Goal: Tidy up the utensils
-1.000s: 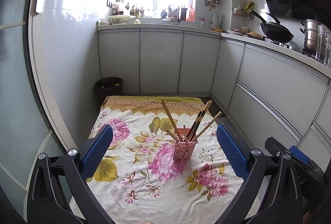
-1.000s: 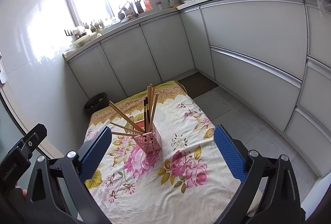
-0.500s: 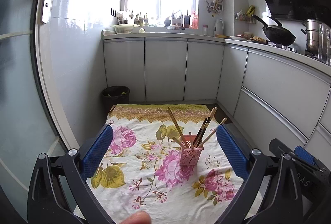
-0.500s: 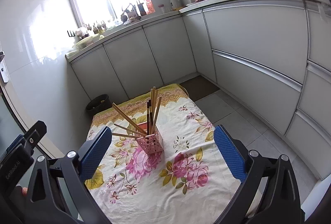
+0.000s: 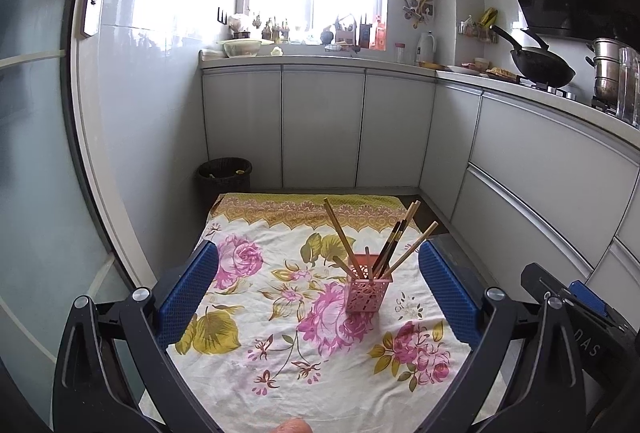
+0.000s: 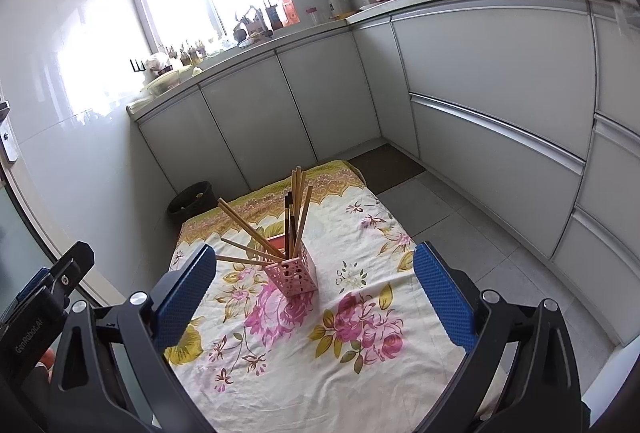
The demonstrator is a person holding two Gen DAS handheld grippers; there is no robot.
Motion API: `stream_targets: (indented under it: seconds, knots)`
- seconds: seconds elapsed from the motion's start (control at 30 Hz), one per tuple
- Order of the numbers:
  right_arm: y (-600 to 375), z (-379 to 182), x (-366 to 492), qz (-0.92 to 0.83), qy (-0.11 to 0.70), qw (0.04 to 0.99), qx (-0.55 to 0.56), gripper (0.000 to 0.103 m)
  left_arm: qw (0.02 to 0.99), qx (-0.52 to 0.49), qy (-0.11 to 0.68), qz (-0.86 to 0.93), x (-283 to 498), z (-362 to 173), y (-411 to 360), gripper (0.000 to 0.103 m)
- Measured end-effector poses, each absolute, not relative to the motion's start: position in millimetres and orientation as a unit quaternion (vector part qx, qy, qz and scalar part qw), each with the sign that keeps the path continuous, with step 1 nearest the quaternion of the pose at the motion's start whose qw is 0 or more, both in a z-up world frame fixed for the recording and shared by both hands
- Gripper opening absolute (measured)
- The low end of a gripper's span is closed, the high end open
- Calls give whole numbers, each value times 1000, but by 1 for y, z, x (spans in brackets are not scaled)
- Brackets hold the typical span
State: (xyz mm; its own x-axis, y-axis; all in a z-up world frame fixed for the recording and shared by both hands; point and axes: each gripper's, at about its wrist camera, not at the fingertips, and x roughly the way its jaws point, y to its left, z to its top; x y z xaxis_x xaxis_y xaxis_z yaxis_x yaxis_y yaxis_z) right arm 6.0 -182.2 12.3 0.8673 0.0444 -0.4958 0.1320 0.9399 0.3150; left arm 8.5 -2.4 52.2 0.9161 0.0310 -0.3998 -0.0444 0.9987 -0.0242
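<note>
In the left wrist view, the left gripper (image 5: 318, 289) is held wide apart and empty, well short of the pink holder (image 5: 366, 291) standing upright on the floral cloth (image 5: 280, 361). Chopsticks (image 5: 394, 247) are fanned inside it, seemingly already sorted.

In the right wrist view, the right gripper (image 6: 316, 293) is likewise spread, nothing clamped; the holder (image 6: 298, 273) is seen between its fingers, farther off.

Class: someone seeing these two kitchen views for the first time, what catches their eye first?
The floral cloth spread on the floor, and on it a pink holder bristling with chopsticks. Both grippers, left and right, frame it wide open and empty.
</note>
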Motion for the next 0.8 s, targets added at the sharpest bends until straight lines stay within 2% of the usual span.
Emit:
stream_targets:
  seconds: [0.8]
  knots:
    - [-183,17,2,-14,254,952,169,96,978,-16,208,20,2,46,1,96]
